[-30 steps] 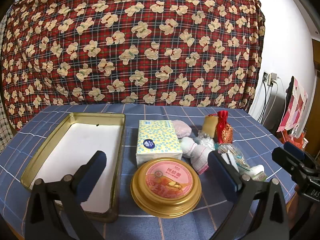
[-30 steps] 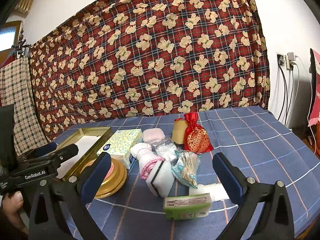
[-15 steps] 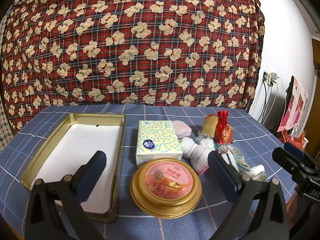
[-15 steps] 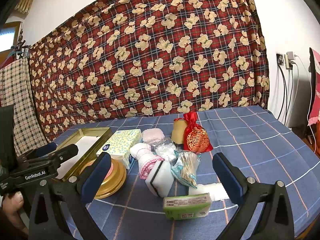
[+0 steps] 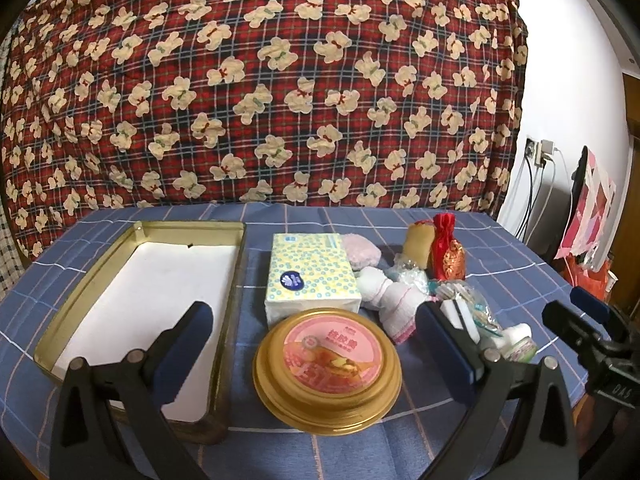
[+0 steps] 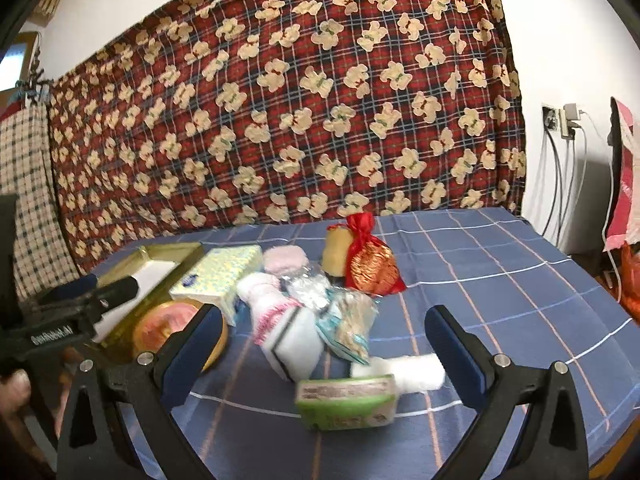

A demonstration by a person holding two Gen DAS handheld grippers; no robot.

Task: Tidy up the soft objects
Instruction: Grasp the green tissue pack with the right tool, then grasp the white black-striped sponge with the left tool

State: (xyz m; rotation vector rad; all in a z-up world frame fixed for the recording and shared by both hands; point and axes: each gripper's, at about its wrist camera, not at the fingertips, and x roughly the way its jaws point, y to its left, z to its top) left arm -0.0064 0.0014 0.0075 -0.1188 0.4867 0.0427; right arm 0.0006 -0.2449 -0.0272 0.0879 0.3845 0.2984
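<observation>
An empty gold tin tray (image 5: pixel 232 280) with a white floor lies at the left of the blue checked table. Right of it sit a yellow tissue pack (image 5: pixel 310 276), a pink puff (image 5: pixel 360 250), rolled white socks (image 5: pixel 388 296), a red pouch (image 5: pixel 448 254) and a round gold lid (image 5: pixel 326 368). My left gripper (image 5: pixel 316 346) hangs open above the lid and the tray's edge. My right gripper (image 6: pixel 324 344) is open over the white socks (image 6: pixel 288 328), a plastic bag (image 6: pixel 352 328), a green pack (image 6: pixel 346 400) and a white roll (image 6: pixel 416 368). The tissue pack (image 6: pixel 218 272) and red pouch (image 6: pixel 372 268) lie farther back.
A red bear-print blanket (image 5: pixel 260 80) hangs behind the table. The other gripper (image 5: pixel 588 332) shows at the right in the left wrist view. A wall socket with cables (image 6: pixel 560 128) is at the right. The table's right part (image 6: pixel 500 264) is bare cloth.
My right gripper has shifted and its view is blurred now; the objects sit a little more to the right and nearer. The left gripper has stayed still.
</observation>
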